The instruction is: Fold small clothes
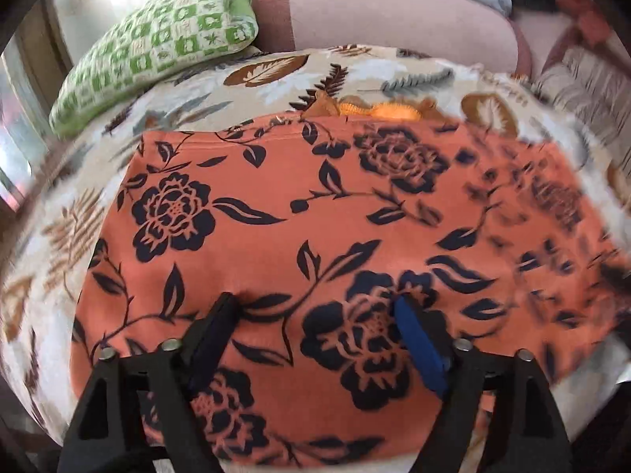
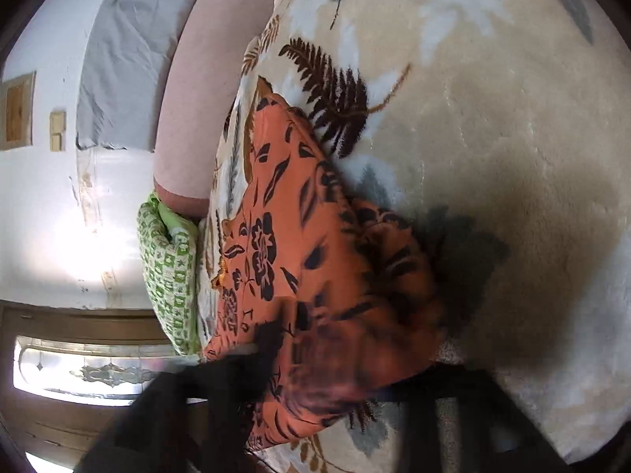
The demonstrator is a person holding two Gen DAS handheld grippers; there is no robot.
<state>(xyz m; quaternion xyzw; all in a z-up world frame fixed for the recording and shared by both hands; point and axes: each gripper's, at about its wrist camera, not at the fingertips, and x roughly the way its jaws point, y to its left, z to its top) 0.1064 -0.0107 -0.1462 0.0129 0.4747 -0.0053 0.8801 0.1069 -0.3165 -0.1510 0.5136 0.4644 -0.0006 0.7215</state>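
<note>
On the leaf-print blanket (image 1: 276, 75), near side of the green checked pillow (image 1: 157, 43): orange floral garment (image 1: 315, 213), lying mostly flat, spread wide in the left wrist view. Left gripper (image 1: 315, 307) over the garment's near part, jaws spread, tips apparently resting on or just above the cloth; nothing pinched. Probably pinning or smoothing the panel so it holds shape for a fold.

Right gripper (image 2: 315, 354) at the garment's (image 2: 284, 213) end farthest from the pillow; heavy blur, cannot tell whether the jaws are closed on cloth. That end looks lifted and bunched, so likely a fold being drawn over.

Around: small orange item (image 1: 382, 110) poking out past the garment's far edge, toward the pink bolster (image 1: 394, 19) beyond the pillow; it may interfere with a neat far edge. Pillow well clear. Soft blanket pile could drag the fabric.
</note>
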